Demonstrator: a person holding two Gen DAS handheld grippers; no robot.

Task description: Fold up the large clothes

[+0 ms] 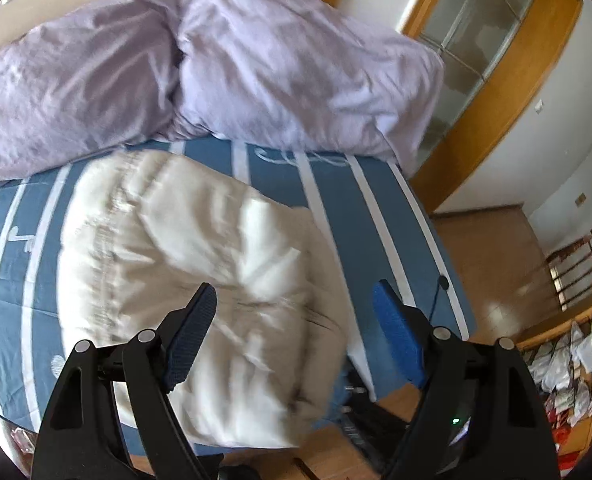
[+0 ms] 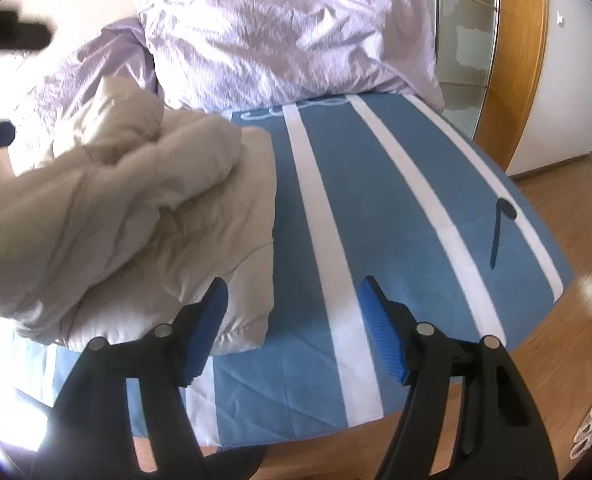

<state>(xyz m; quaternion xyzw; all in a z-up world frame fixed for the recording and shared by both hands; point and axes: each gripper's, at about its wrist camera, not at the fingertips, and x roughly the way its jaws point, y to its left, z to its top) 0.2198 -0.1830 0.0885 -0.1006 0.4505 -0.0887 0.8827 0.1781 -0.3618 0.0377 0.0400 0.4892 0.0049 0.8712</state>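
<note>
Left wrist view: our left tool and right tool gape empty above the puffy cream quilted jacket (soft, slippery); we should pinch its hem.

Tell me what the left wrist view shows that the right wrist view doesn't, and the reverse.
Only the left wrist view: the left gripper, open above the cream padded jacket, and cluttered wooden shelves at right. Only the right wrist view: the right gripper, open at the jacket's near corner, and a wider stretch of bare striped bedsheet. Both: the jacket, the sheet, the lilac pillows and a small black object near the bed's right edge.
</note>
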